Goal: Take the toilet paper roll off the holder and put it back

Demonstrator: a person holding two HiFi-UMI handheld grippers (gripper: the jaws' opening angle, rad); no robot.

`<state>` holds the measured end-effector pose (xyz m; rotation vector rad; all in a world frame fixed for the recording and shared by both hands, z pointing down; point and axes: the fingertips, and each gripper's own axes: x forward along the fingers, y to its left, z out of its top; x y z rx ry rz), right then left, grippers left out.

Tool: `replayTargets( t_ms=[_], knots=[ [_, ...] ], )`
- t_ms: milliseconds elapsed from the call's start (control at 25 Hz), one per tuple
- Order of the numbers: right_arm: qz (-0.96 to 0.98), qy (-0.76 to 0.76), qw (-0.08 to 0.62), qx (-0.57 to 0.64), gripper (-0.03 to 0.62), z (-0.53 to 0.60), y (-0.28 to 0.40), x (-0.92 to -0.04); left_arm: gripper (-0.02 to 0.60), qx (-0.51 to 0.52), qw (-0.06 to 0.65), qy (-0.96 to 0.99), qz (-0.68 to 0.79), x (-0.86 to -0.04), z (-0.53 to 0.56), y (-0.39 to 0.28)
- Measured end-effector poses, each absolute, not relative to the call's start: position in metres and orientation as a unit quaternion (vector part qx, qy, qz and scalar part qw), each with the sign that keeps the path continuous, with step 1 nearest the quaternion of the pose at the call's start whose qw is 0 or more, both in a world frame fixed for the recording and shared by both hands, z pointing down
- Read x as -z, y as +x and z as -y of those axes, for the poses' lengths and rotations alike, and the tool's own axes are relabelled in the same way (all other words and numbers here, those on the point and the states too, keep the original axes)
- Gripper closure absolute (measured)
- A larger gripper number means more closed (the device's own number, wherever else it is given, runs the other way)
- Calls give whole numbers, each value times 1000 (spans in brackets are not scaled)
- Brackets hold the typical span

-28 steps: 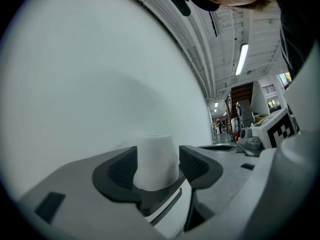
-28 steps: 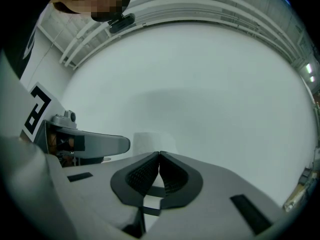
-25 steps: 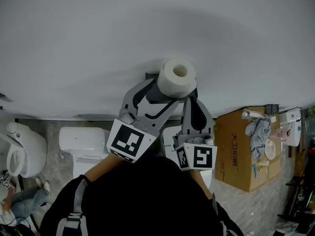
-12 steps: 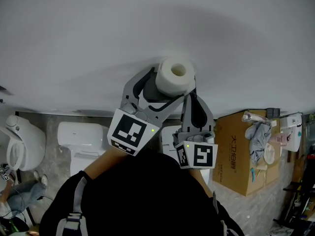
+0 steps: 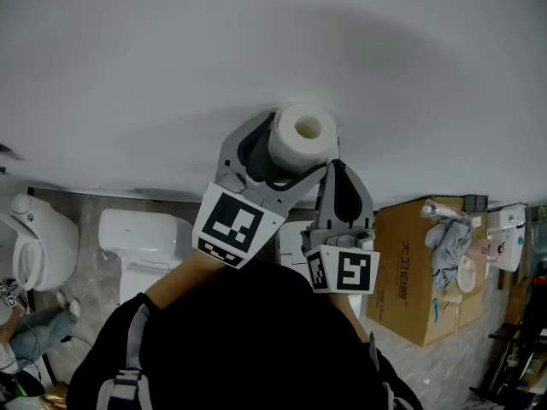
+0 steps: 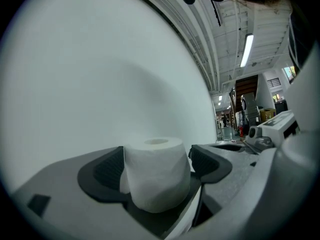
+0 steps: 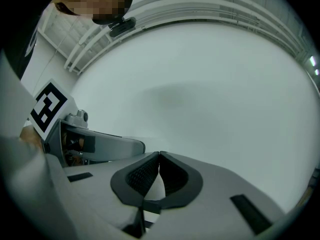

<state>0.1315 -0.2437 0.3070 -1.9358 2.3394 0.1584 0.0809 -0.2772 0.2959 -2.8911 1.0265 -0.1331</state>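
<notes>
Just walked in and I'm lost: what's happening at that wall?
A person works two handheld tongs at a white wall. The left tongs are around the toilet paper roll, which stands against the wall. They are opening, with a gap showing at one pad. The right tongs are shut and empty, just beside the roll. The holder is hidden, so I cannot tell whether the roll is seated on it.

White toilet paper roll [image 5: 302, 137] stands upright, core up, beside wall [image 5: 171, 58].
</notes>
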Motion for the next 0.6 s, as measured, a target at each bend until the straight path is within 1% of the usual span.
replayTargets(
  t_ms=[280,520,600],
  knots=[
    [-768,-637,49,-51,571,249,136,-308,166,74,32,-942,-325,-304,285,89],
    [-770,-634,42,-48,571,250,133,-313,170,75,35,-939,-333,-305,287,86],
    [-772,-633,40,-47,571,252,135,-313,207,70,33,-939,-336,-303,289,88]
  ],
)
